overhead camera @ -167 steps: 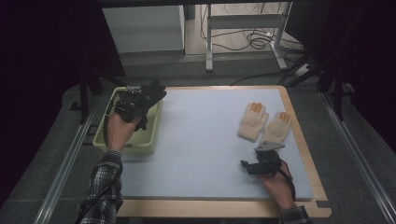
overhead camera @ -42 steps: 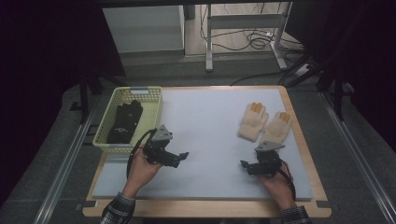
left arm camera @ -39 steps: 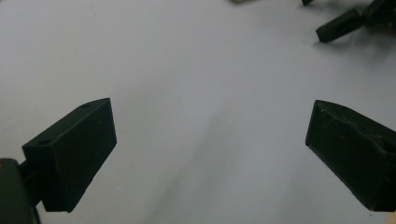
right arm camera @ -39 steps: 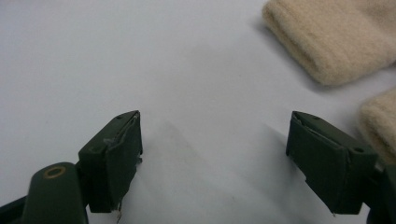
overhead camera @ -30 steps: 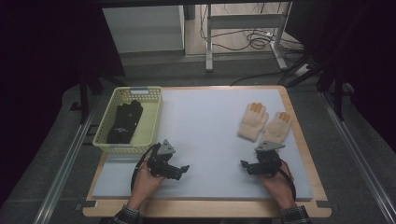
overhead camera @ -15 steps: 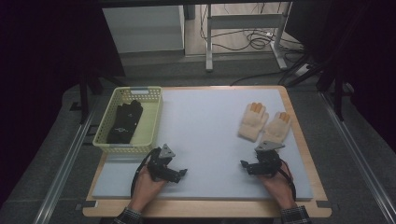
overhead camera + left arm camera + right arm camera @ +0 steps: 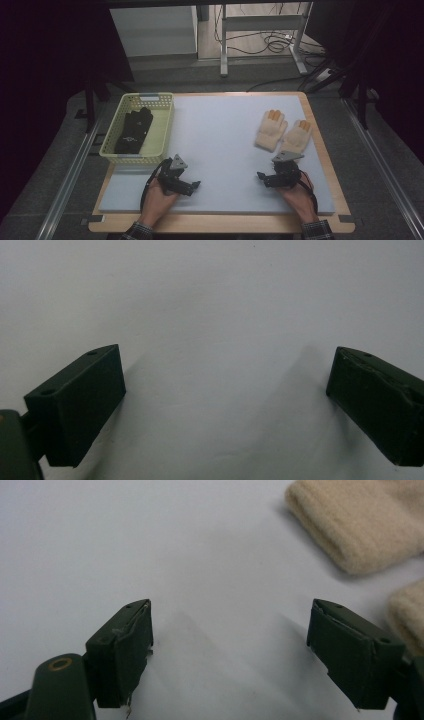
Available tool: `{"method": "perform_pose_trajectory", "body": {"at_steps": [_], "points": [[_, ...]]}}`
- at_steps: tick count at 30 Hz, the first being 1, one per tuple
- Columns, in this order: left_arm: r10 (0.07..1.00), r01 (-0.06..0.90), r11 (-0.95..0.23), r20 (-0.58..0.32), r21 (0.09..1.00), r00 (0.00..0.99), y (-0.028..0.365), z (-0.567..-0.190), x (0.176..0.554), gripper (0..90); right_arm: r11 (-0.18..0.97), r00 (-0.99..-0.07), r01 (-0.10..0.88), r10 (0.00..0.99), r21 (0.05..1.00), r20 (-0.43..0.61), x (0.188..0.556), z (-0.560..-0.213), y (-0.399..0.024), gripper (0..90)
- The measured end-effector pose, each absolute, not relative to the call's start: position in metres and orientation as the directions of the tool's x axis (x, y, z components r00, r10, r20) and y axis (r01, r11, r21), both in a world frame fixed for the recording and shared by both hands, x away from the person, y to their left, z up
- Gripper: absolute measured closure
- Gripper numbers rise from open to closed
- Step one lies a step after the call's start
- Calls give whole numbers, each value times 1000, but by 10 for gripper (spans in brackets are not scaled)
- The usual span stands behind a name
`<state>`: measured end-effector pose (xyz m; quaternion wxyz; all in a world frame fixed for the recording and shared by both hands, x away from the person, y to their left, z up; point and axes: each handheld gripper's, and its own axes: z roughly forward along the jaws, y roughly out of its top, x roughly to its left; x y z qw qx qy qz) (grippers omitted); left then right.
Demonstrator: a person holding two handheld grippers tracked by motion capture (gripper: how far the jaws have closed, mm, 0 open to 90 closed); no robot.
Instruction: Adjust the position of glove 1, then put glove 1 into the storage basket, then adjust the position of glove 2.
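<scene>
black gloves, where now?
High view: black gloves lie inside the yellow basket at the mat's far-left edge, beyond the left gripper.

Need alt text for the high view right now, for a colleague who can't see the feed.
Two hand-held grippers rest open and empty near the front of a pale blue mat: left gripper, right gripper. Two cream gloves lie beyond the right one; black gloves sit in a yellow basket at far left.

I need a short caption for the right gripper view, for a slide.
Open right tongs above the pale mat, two cream gloves just ahead.
</scene>
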<state>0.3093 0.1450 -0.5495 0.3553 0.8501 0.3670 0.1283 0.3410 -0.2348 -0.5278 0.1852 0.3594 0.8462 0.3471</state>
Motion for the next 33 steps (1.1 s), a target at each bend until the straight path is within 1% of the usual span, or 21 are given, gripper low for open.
{"method": "perform_pose_trajectory", "body": {"at_steps": [9,16,33], "points": [[715,533,-478,-43,698,698,145,-549,309,23,461,-657,479,753,747,-43,360,-507,-237,185],[715,532,-478,-42,699,698,145,-549,309,24,454,-651,481,758,750,-42,378,-500,-235,213],[716,533,-477,-43,699,697,145,-550,309,24,451,-610,494,789,743,-73,429,-490,-234,214]]}}
